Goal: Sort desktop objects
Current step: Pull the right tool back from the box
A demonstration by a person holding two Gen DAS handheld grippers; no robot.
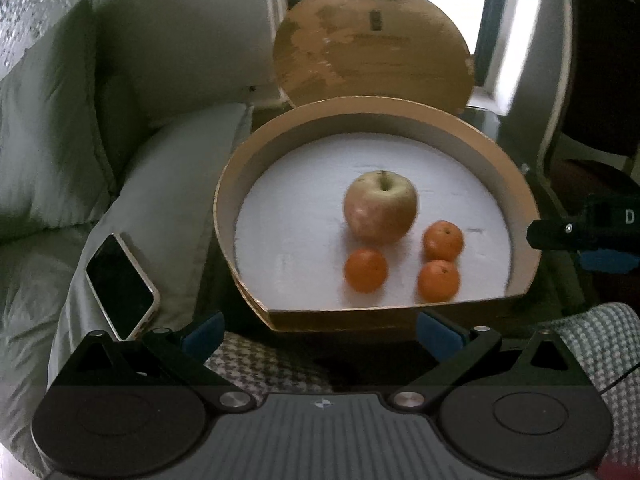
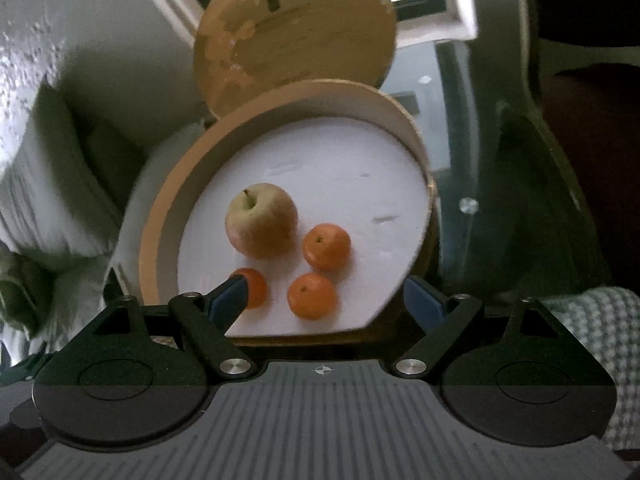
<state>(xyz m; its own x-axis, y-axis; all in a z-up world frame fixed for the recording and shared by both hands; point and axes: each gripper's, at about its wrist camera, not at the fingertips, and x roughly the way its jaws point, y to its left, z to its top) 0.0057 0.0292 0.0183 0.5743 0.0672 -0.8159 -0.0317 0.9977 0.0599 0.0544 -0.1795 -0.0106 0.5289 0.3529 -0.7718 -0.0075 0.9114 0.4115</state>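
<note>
A round cardboard box [image 1: 232, 184] [image 2: 160, 208] with a white floor holds an apple [image 1: 380, 206] [image 2: 262, 220] and three tangerines [image 1: 366, 271] [image 2: 326, 247]. Its lid [image 1: 372, 52] [image 2: 296, 28] stands upright behind it. My left gripper [image 1: 320, 334] hangs open in front of the box's near rim, nothing between its fingers. My right gripper [image 2: 324, 298] is open above the near part of the box, with empty jaws; its left finger [image 2: 230, 294] overlaps one tangerine [image 2: 256, 286] in the picture. In the left wrist view the right gripper [image 1: 592, 236] shows at the right edge.
A phone [image 1: 120, 284] with a dark screen lies on a pale pillow [image 1: 168, 184] left of the box. More bedding [image 1: 48, 128] lies further left. A checked cloth [image 1: 608, 344] [image 2: 596, 320] is at the near right. A glass tabletop [image 2: 452, 92] extends behind the box.
</note>
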